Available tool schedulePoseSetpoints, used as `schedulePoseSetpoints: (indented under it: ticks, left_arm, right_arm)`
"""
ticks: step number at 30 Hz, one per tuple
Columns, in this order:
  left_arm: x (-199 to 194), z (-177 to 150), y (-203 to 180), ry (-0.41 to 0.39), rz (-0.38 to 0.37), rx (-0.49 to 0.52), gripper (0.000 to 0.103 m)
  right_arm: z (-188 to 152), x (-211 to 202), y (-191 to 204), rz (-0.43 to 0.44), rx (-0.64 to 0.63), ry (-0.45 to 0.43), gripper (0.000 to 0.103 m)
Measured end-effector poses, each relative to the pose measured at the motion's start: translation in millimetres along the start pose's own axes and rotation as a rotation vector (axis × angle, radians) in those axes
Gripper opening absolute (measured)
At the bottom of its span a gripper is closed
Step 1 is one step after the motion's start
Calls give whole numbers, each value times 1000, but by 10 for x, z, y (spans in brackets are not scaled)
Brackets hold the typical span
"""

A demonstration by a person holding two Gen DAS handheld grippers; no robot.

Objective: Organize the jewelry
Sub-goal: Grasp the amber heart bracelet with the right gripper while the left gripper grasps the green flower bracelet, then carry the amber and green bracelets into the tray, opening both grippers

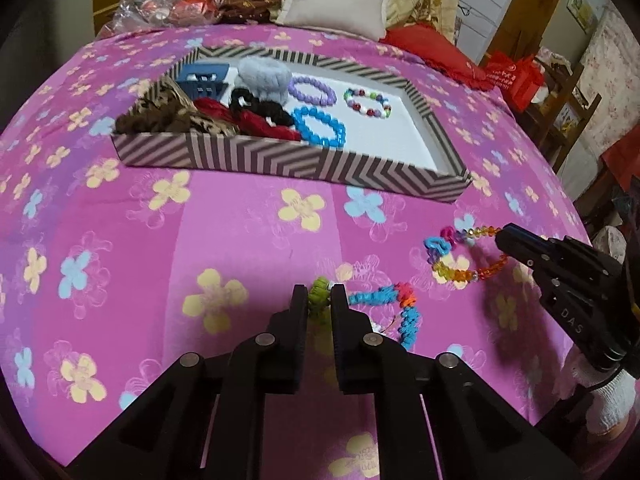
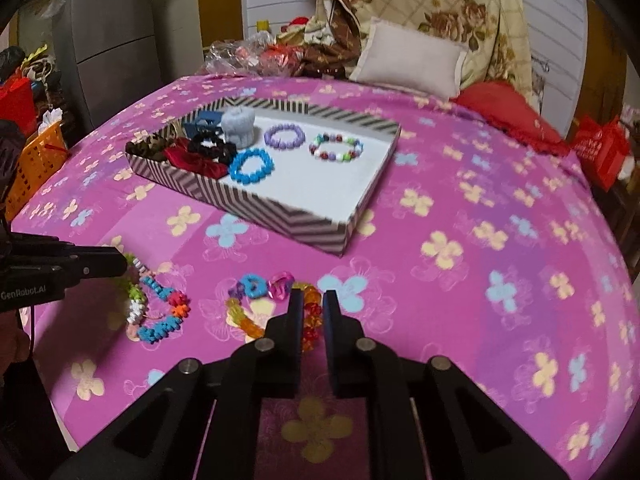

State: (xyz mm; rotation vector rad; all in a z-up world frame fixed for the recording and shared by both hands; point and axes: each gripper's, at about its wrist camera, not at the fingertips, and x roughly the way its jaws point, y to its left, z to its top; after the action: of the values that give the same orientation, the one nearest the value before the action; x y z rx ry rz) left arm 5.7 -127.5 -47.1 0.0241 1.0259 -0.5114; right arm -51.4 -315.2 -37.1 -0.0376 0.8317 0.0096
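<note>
On the pink flowered bedspread lie two bracelets. My left gripper [image 1: 319, 294] is shut on the green end of the blue flower-bead bracelet [image 1: 404, 312]; in the right wrist view it [image 2: 122, 266] comes in from the left onto that bracelet [image 2: 160, 308]. My right gripper [image 2: 313, 300] is shut on the orange-red beads of the rainbow crystal bracelet [image 2: 248, 300]; the left wrist view shows its tip [image 1: 500, 238] on the same bracelet [image 1: 452, 268]. Beyond stands the striped tray [image 1: 280, 158], which holds a blue [image 1: 320, 126], a purple [image 1: 313, 94] and a multicoloured bracelet [image 1: 368, 103] beside several scrunchies.
A white pillow [image 2: 412, 60] and a red cushion [image 2: 508, 112] lie at the bed's far end with plastic bags [image 2: 240, 54]. An orange basket [image 2: 36, 160] stands off the bed's left side. A red bag [image 2: 600, 148] sits off the right.
</note>
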Motion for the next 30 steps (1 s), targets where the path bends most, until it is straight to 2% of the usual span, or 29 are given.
schedulePoseSetpoints:
  ticks: [13, 30]
  left_arm:
    - [-354, 157, -2, -72, 14, 10, 14]
    - [-779, 589, -186, -175, 46, 73, 14]
  right_arm:
    - [234, -364, 127, -54, -111, -62, 9]
    - [584, -590, 183, -45, -145, -127, 9]
